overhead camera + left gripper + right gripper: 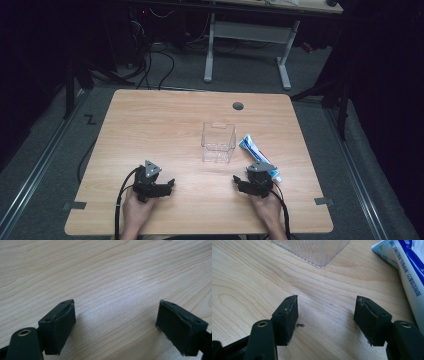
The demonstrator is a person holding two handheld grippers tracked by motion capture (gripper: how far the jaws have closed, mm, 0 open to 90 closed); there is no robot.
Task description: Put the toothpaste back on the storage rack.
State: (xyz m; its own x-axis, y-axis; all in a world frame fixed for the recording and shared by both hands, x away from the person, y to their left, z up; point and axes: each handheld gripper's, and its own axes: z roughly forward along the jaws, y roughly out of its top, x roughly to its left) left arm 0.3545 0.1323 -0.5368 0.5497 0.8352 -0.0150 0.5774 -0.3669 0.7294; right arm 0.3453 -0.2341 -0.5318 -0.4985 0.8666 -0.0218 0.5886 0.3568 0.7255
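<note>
A clear plastic box (218, 142) stands upright near the middle of the wooden table (165, 120); its corner (317, 251) shows at the top of the right gripper view. A blue and white toothpaste tube (256, 152) lies just right of the box, and runs down the right side of the right gripper view (409, 272). My right gripper (238, 180) rests low on the table near the tube's cap end, open and empty (326, 315). My left gripper (169, 186) sits at the front left, open over bare wood (116, 325).
A grey cable hole (238, 106) is set in the table's far edge. Behind the table stands a white-legged desk (250, 45) with cables on the floor. Tape marks (324, 201) sit at the table's front corners.
</note>
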